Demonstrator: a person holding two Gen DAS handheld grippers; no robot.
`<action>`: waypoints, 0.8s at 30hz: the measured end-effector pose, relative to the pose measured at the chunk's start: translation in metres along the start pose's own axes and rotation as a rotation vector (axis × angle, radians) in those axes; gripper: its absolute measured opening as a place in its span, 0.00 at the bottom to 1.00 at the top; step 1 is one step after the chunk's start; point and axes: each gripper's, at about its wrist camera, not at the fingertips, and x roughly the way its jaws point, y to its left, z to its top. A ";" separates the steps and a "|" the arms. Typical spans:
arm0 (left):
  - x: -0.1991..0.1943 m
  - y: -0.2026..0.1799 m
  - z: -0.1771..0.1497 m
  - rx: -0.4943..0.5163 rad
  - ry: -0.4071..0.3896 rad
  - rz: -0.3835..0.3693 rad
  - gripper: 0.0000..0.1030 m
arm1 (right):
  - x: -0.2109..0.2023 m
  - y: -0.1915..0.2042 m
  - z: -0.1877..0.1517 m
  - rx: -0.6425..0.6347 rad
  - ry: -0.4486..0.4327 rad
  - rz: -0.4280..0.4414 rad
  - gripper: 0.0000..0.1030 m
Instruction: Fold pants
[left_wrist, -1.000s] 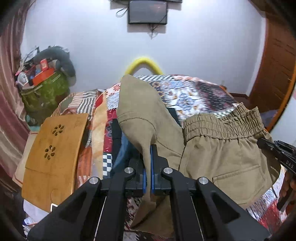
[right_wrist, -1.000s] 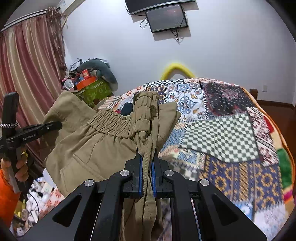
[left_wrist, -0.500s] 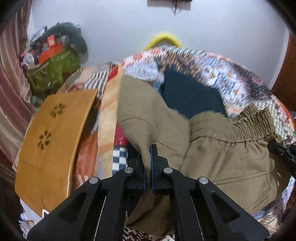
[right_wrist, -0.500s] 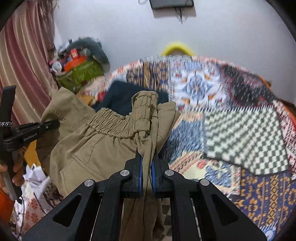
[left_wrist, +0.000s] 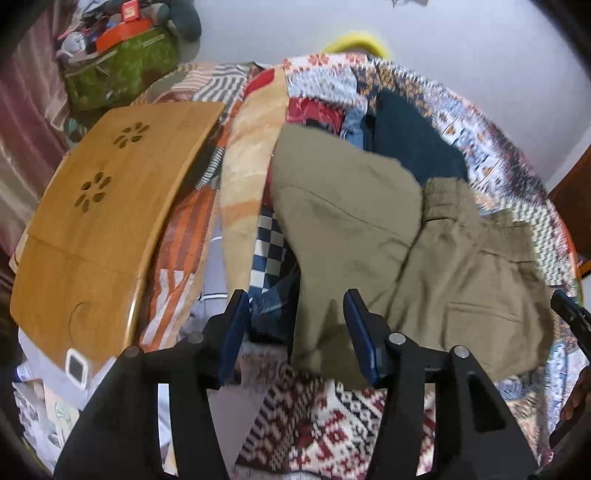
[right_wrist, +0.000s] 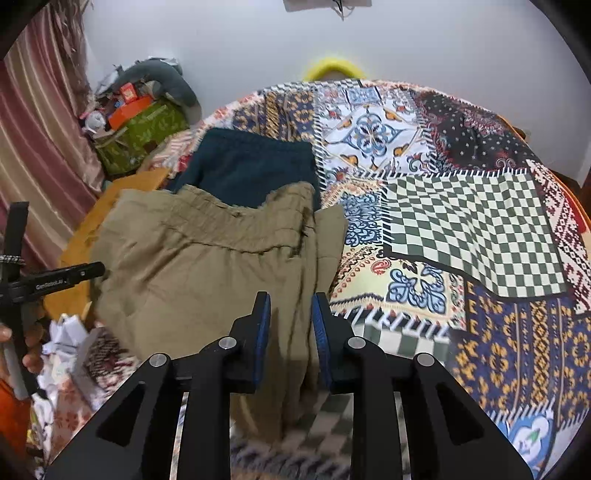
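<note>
Both our left claw (left_wrist: 291, 314) and right claw (right_wrist: 290, 314) gape wide, empty, over the khaki pants (right_wrist: 207, 258) lying on the bed (right_wrist: 461, 221) at ten o'clock; we should regrip the near edge evenly.

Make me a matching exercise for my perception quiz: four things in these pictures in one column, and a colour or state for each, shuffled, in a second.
Column 1
1. khaki pants
2. folded garment behind the pants
3. lap desk
4. left hand-held gripper

Column 2
A. dark teal
B. open
C. tan, lying on the quilt
D. wooden, with flower cut-outs

Pairs: 1-C, 2-A, 3-D, 4-B
</note>
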 end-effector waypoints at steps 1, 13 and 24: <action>-0.008 0.000 -0.001 0.002 -0.008 0.001 0.52 | -0.007 0.001 0.000 -0.002 -0.009 0.002 0.20; -0.217 -0.056 -0.061 0.198 -0.369 0.007 0.52 | -0.175 0.058 -0.014 -0.129 -0.302 0.077 0.20; -0.379 -0.098 -0.175 0.285 -0.711 -0.068 0.64 | -0.311 0.121 -0.085 -0.232 -0.633 0.092 0.20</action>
